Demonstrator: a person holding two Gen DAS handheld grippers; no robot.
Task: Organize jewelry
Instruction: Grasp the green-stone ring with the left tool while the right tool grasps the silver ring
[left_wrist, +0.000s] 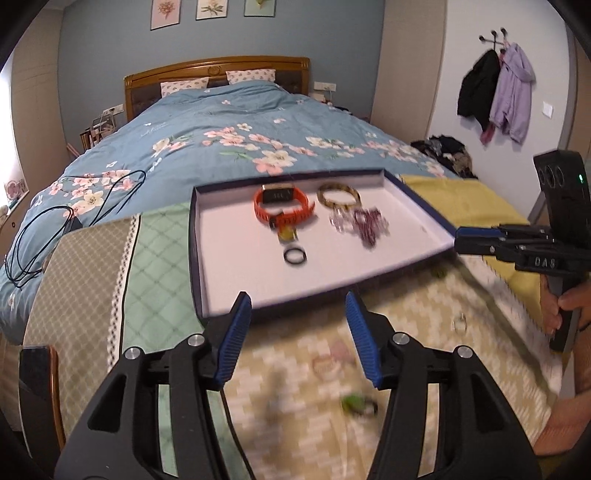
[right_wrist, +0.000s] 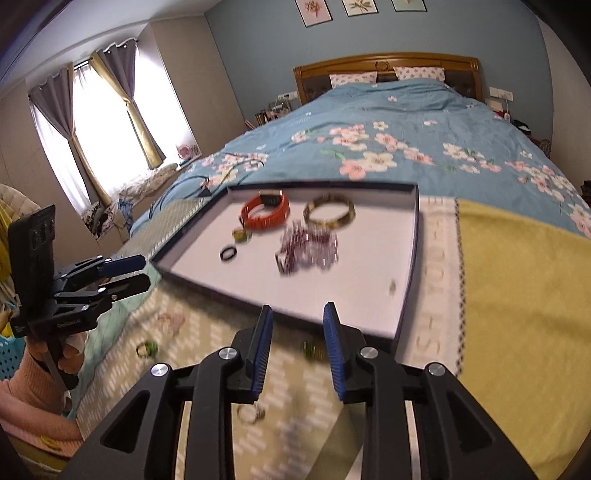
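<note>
A shallow white tray with a dark blue rim (left_wrist: 207, 280) (right_wrist: 406, 295) lies on patterned cloths at the foot of the bed. In it are an orange watch (left_wrist: 282, 208) (right_wrist: 266, 212), a tortoiseshell bangle (left_wrist: 338, 195) (right_wrist: 328, 212), a purple bead bracelet (left_wrist: 367, 223) (right_wrist: 306, 249), a black ring (left_wrist: 294, 256) (right_wrist: 228, 254) and a small yellow-green piece (left_wrist: 287, 233) (right_wrist: 242, 234). On the cloth in front lie a green ring (left_wrist: 356, 403) (right_wrist: 147, 348), a pink bracelet (left_wrist: 327, 362) (right_wrist: 170, 320), a metal ring (left_wrist: 460, 325) (right_wrist: 251, 412) and a small green bead (right_wrist: 311, 350). My left gripper (left_wrist: 298, 314) (right_wrist: 142, 271) is open and empty. My right gripper (right_wrist: 297, 321) is open and empty above the cloth; its state is unclear in the left wrist view (left_wrist: 458, 240).
A blue floral duvet (left_wrist: 221, 125) covers the bed beyond the tray. A black cable (left_wrist: 55, 229) lies at the left. A yellow towel (right_wrist: 517, 295) lies right of the tray. Jackets (left_wrist: 495, 92) hang on the right wall. A window with curtains (right_wrist: 99, 122) is at the left.
</note>
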